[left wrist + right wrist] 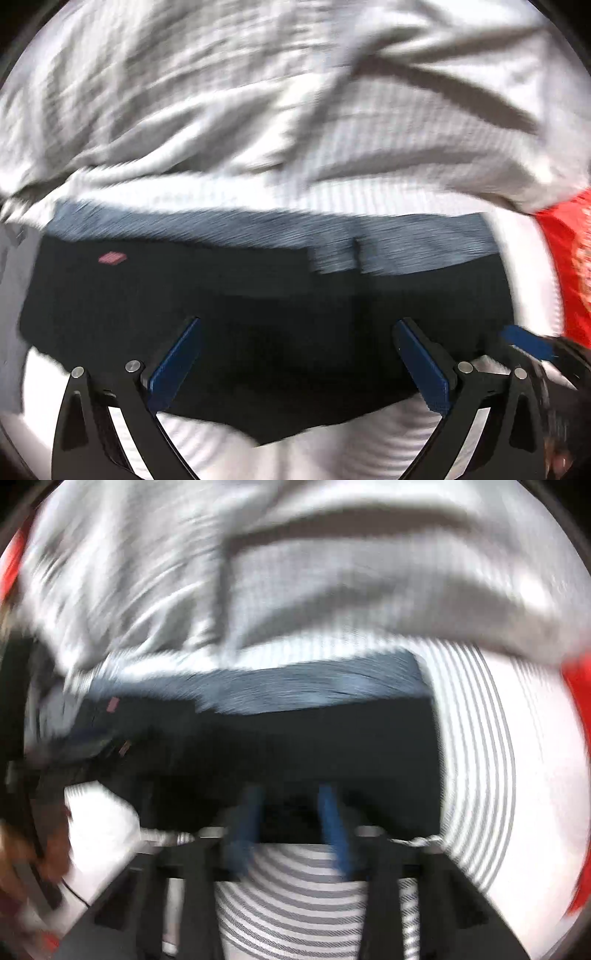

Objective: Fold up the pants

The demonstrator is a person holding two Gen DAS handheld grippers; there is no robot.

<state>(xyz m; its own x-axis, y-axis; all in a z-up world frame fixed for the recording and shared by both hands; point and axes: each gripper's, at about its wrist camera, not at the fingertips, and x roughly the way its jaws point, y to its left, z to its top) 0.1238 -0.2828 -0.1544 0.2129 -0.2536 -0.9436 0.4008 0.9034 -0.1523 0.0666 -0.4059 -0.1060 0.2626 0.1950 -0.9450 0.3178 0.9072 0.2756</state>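
Observation:
The dark pants (258, 314) lie folded on a striped sheet, with a lighter blue-grey band (406, 240) along their far side. My left gripper (297, 343) hangs open and wide over the pants' near part, with nothing pinched between its pads. At the pants' right near corner a blue finger of my right gripper (528, 343) shows. In the blurred right wrist view, my right gripper (291, 797) has its pads close together at the near edge of the pants (295, 746), with dark cloth between the tips.
A crumpled grey-white garment (258, 110) covers the far side behind the pants. Red cloth (569, 258) lies at the right edge. The white sheet with grey stripes (480, 757) spreads to the right of the pants and nearer than them. A person's hand (22, 849) shows at the far left.

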